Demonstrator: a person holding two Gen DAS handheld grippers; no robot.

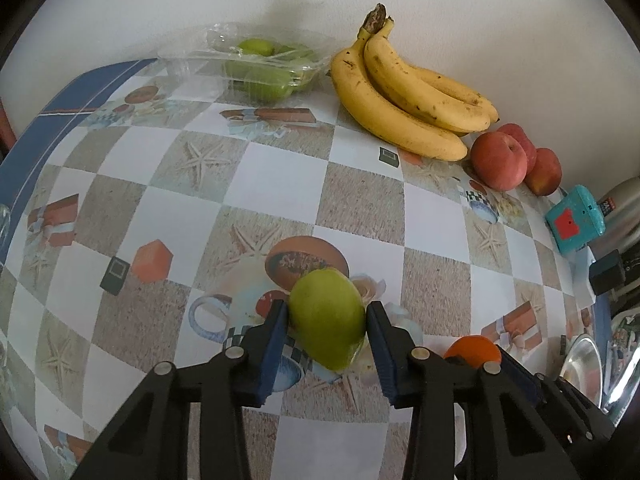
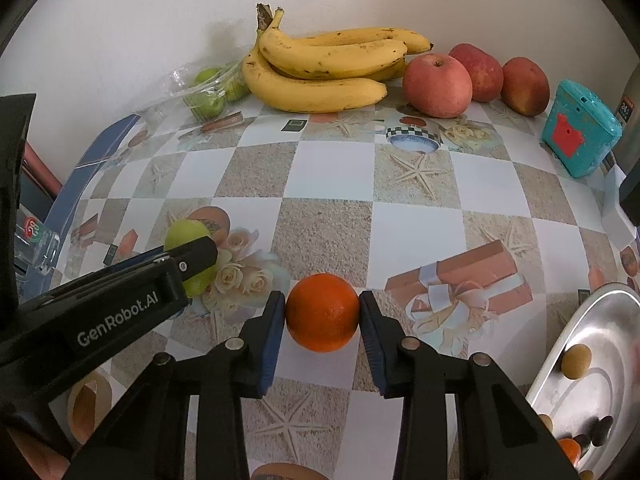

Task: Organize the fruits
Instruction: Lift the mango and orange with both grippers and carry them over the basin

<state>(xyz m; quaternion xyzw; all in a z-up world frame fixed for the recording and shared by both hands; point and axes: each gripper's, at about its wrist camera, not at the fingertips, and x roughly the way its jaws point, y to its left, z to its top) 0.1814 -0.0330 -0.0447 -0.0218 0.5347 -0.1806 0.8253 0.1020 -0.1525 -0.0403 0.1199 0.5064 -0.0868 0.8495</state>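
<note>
My left gripper [image 1: 327, 314] is shut on a green pear [image 1: 326, 318] just above the patterned tablecloth; the pear also shows in the right wrist view [image 2: 188, 234] behind the left gripper's arm. My right gripper [image 2: 322, 311] is shut on an orange [image 2: 322, 312]; the orange also peeks out in the left wrist view [image 1: 472, 350]. A banana bunch [image 2: 320, 64] and three red apples [image 2: 438, 84] lie along the back wall. A clear plastic box [image 1: 256, 66] holds more green pears.
A teal box [image 2: 580, 134] with a red mark stands at the right, next to a metal flask [image 1: 622, 208]. A steel tray [image 2: 592, 364] with small fruits sits at the front right. The table's blue edge [image 1: 60, 116] runs along the left.
</note>
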